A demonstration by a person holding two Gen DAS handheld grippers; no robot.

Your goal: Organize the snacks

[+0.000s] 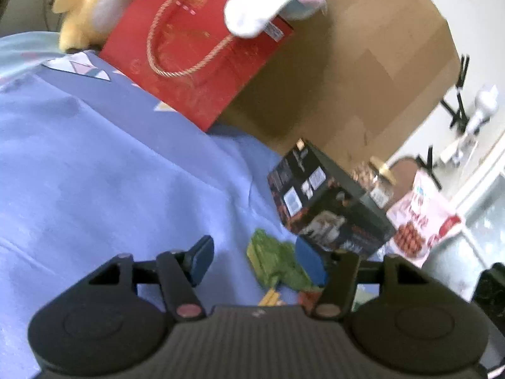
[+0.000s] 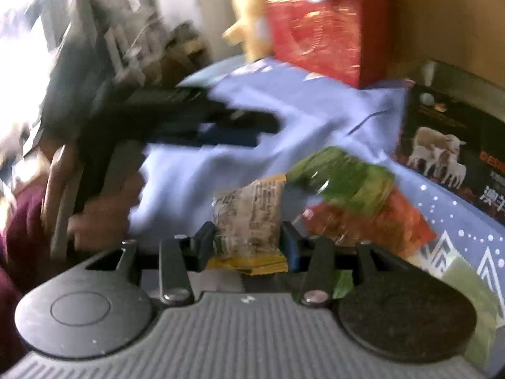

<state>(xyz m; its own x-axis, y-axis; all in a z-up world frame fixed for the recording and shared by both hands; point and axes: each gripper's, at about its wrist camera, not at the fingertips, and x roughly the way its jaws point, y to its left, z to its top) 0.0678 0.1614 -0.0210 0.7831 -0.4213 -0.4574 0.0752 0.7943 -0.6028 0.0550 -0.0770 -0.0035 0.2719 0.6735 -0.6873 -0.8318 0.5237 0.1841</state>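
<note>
A small yellow-edged snack packet [image 2: 249, 221] is pinched between the pads of the right gripper [image 2: 249, 240], the jaws drawn in against its two sides, so it is judged to be clamped and ready for carrying. It is taken by its near end, most of the wrapper standing out beyond the fingertips. Just beyond it to the right, a green packet [image 2: 341, 173] is seen lying over an orange packet [image 2: 378, 221] on the blue bedsheet [image 2: 315, 110]; these are still loose, and sorting is judged unfinished.

The left gripper [image 1: 255, 259] is held with its jaws apart and nothing between the pads, poised above the sheet, the green packet [image 1: 277, 262] showing beside the right-hand finger. A dark printed box [image 1: 328, 202] is stood at the far right, possibly the place meant for the snacks, though that cannot be told. The red gift bag [image 1: 195, 44] and yellow plush toy [image 1: 91, 6] are left at the far end, well apart from the work.
</note>
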